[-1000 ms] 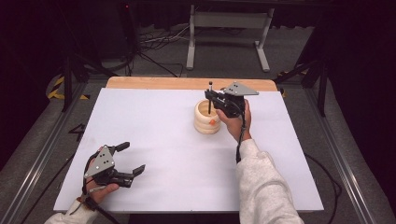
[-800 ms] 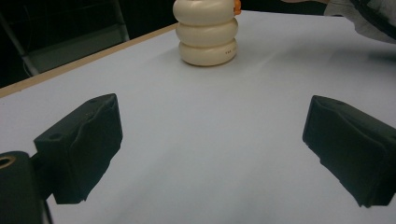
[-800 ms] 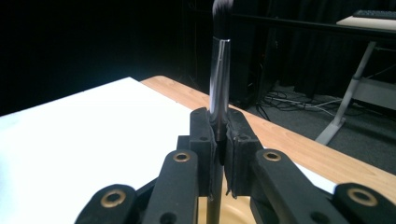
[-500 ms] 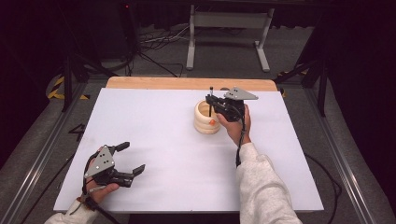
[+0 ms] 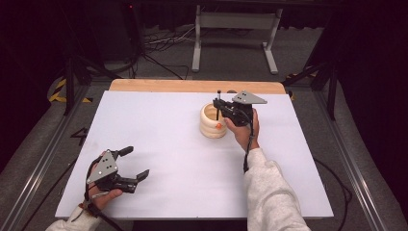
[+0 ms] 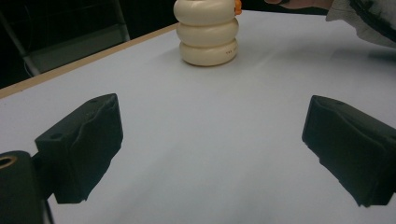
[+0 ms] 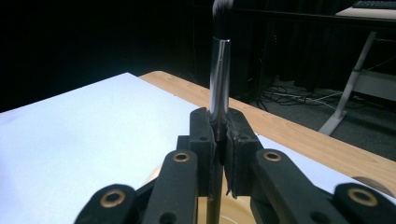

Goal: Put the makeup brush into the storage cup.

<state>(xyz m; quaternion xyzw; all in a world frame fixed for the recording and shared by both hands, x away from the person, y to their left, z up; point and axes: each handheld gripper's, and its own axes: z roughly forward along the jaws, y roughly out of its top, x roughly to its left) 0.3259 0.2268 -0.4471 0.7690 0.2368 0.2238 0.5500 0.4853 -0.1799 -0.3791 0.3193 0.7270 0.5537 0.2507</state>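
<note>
While the right gripper clamps a makeup brush upright over the ribbed cream holder near the table's far edge, insertion remains; the left gripper idles open, empty.

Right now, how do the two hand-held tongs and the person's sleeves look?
Both tongs, left tongs and right tongs, are black, each topped by a grey three-cornered plate with small dark dots. The fingers are blocky black pads on arms with brass-coloured rivets. A black cable trails from the right one. The sleeves are light grey.
</note>
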